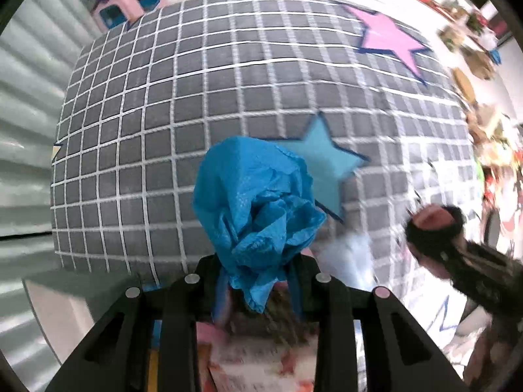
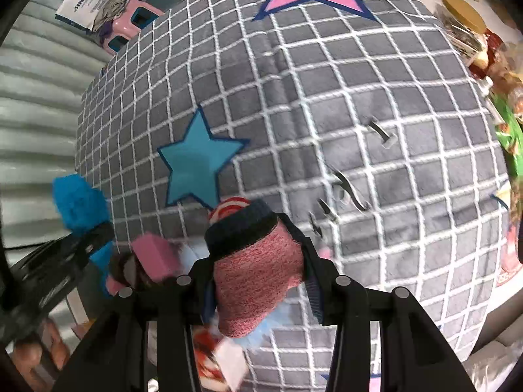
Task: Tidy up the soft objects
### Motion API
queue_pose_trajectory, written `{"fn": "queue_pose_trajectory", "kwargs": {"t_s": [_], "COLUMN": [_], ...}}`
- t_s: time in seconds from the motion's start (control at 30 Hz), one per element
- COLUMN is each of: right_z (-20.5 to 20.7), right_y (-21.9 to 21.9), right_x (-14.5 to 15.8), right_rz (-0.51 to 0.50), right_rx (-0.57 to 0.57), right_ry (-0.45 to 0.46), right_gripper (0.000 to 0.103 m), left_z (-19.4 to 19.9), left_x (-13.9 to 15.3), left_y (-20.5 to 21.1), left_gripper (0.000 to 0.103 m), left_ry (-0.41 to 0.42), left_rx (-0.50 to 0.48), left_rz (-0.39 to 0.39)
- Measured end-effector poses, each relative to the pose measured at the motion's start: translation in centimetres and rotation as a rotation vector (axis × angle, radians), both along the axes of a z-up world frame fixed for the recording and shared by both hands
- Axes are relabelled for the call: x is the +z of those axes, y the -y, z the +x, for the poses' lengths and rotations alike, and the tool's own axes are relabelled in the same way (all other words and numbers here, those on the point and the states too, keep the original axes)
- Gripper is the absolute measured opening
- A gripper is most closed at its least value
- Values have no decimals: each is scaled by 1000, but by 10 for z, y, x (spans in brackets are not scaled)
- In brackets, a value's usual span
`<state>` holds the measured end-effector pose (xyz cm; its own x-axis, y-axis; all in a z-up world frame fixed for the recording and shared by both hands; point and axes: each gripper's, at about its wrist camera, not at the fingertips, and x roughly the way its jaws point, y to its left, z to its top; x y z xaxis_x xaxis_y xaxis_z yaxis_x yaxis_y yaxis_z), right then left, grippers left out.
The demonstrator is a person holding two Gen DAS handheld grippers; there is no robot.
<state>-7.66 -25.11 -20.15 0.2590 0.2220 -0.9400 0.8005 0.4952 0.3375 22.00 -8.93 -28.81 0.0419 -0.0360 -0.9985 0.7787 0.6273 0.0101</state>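
Above the grid mat, each gripper held a soft thing off the surface.

Between the left gripper's closed jaws hung a crumpled blue cloth, just left of the mat's blue star; the right gripper's jaws clamped a pink-red sock with a dark cuff, near that same star. A pink star lay far right on the mat, a pink stool stood beyond its far left edge, and blurred clutter lined the right side.

Crinkled, thin, matt blue cloth; coarse-knit reddish sock with dark ribbed cuff; plush grey checked blanket beneath, smooth appliqué stars.
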Motion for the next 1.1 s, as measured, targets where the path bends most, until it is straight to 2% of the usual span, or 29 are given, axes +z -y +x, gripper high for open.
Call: {"fn": "queue_pose_trajectory", "kwargs": {"t_s": [0.2, 0.37, 0.53, 0.73, 0.9, 1.1], "right_z": [-31, -50, -67, -50, -14, 43], "right_y": [-24, -44, -51, -62, -78, -106], "right_x": [2, 1, 4, 26, 51, 90], "right_rz": [11, 19, 18, -34, -78, -135], "right_rx": [33, 48, 2, 10, 53, 142], "right_ry": [-6, -18, -34, -6, 32, 94], "right_gripper": [46, 46, 46, 46, 46, 46], "left_z": [-63, -106, -127, -114, -81, -44], "left_x": [17, 29, 40, 58, 78, 100], "left_y": [-28, -44, -50, -56, -83, -124], "left_gripper": [34, 34, 34, 34, 34, 34], "left_ry": [-42, -22, -30, 16, 69, 92], "left_rx": [-49, -105, -124, -118, -53, 50], "left_rz": [8, 42, 20, -27, -50, -84]}}
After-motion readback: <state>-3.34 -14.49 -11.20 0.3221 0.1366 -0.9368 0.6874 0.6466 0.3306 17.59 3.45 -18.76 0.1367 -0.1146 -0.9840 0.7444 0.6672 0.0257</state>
